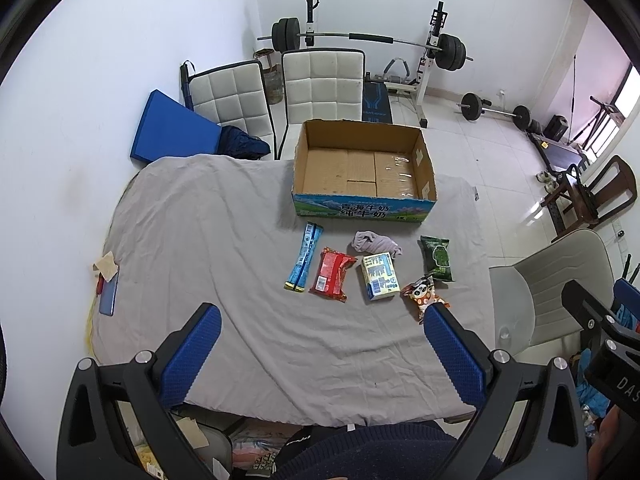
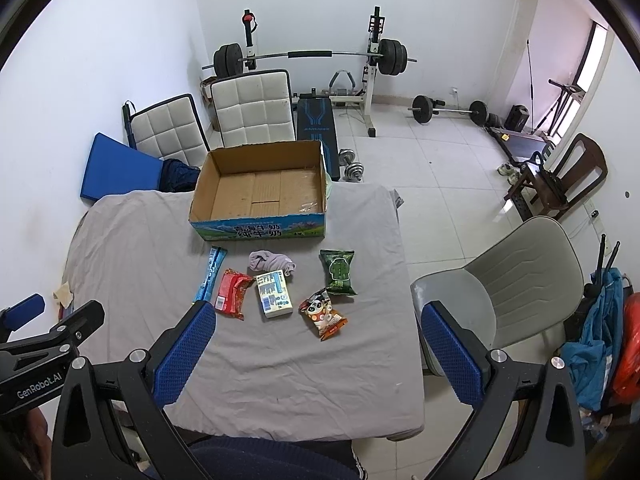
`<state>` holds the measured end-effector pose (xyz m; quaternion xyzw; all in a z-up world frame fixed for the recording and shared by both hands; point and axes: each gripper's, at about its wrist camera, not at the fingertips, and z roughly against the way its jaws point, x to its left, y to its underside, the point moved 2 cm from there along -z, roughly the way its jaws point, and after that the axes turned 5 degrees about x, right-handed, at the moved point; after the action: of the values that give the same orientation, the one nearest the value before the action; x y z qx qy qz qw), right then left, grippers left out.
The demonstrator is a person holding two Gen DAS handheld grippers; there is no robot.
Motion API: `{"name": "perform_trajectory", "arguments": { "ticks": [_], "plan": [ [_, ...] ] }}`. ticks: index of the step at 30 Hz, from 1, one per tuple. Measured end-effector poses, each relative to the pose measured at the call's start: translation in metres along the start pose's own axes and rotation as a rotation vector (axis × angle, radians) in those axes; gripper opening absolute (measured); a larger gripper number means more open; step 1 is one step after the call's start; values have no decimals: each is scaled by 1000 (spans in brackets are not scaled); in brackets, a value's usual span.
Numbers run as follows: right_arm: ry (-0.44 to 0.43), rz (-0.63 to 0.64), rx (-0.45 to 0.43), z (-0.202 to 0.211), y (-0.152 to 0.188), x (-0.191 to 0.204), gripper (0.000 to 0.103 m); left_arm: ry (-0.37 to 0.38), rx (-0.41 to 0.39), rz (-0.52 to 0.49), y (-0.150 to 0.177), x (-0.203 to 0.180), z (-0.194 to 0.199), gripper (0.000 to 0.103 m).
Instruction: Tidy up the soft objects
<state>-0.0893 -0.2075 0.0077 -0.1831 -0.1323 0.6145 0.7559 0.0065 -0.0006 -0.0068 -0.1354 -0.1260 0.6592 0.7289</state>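
Note:
An empty open cardboard box [image 1: 362,136] [image 2: 260,156] stands at the far side of the grey-clothed table [image 1: 208,240] [image 2: 140,248]. In front of it lie a blue stick pack [image 1: 304,258] [image 2: 210,274], a red packet [image 1: 332,274] [image 2: 232,294], a crumpled grey sock [image 1: 374,242] [image 2: 270,262], a white tissue pack [image 1: 379,276] [image 2: 274,294], a green packet [image 1: 437,258] [image 2: 338,272] and an orange panda packet [image 1: 422,294] [image 2: 322,312]. My left gripper [image 1: 320,332] and right gripper [image 2: 316,328] are open, empty, high above the near table edge.
A phone [image 1: 109,292] and a paper scrap [image 1: 106,266] lie at the table's left edge. White chairs [image 1: 324,84] [image 2: 252,108] stand behind the box, a grey chair [image 2: 516,280] to the right. A weight bench with barbell [image 2: 312,56] is beyond.

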Motion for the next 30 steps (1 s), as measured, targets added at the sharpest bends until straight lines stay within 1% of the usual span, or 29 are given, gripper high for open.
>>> {"name": "perform_trajectory", "arguments": {
  "ticks": [30],
  "plan": [
    [1, -7, -26, 6, -2, 1, 103, 5, -35, -3, -4, -4, 7, 103]
  ]
}}
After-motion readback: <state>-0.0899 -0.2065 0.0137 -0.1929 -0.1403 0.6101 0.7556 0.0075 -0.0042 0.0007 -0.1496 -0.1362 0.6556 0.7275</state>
